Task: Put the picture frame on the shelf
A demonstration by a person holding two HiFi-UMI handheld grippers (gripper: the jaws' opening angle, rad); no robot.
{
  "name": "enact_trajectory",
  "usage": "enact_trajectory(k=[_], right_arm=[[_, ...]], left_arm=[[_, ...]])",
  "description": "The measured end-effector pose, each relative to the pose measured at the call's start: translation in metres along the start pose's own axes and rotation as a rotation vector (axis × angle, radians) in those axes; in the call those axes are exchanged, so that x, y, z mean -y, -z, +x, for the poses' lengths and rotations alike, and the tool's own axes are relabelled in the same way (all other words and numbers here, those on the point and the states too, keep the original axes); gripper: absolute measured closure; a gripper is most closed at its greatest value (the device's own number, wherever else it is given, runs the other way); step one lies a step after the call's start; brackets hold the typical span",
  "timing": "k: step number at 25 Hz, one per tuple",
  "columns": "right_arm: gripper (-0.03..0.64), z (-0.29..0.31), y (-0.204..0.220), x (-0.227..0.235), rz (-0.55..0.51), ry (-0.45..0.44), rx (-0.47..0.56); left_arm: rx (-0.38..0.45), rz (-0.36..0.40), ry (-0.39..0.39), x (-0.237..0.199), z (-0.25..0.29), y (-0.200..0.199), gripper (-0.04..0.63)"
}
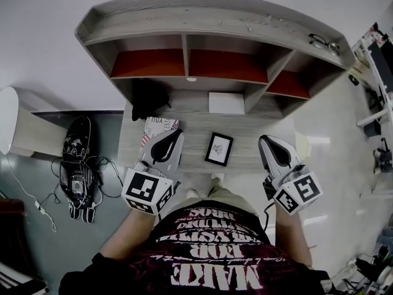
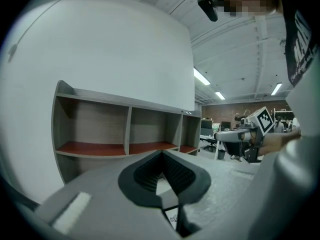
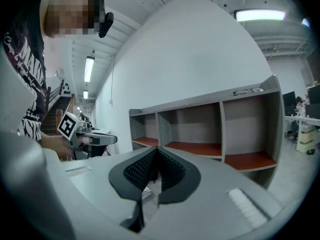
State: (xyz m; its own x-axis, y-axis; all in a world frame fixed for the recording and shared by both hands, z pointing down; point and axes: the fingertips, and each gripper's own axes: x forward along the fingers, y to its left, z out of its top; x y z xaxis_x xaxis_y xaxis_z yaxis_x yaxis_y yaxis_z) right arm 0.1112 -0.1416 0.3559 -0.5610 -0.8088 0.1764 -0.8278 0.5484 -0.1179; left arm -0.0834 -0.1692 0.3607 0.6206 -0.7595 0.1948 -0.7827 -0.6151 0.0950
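Black picture frame (image 1: 218, 149), small, detail indistinct

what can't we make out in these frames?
- Picture frame: its print is too small in the head view; in both gripper views the tongs' own bodies hide nearly all of it.
- Magazine: head view, lower part covered by the left tongs.
- Dark thing below the shelf: head view, too dark to name.

grey shelf (image 1: 215, 18) (red inside) and a black-rimmed picture frame (image 1: 218, 149).
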Motion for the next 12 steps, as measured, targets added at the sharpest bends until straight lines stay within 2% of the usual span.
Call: enact_trajectory(k=[12], right_arm=[[0.589, 0.014, 0.039, 0.076, 0.059, 0.095, -0.069]], left_arm=[[-0.106, -0.043, -0.017, -0.025, 0.044, 0.042, 0.594]])
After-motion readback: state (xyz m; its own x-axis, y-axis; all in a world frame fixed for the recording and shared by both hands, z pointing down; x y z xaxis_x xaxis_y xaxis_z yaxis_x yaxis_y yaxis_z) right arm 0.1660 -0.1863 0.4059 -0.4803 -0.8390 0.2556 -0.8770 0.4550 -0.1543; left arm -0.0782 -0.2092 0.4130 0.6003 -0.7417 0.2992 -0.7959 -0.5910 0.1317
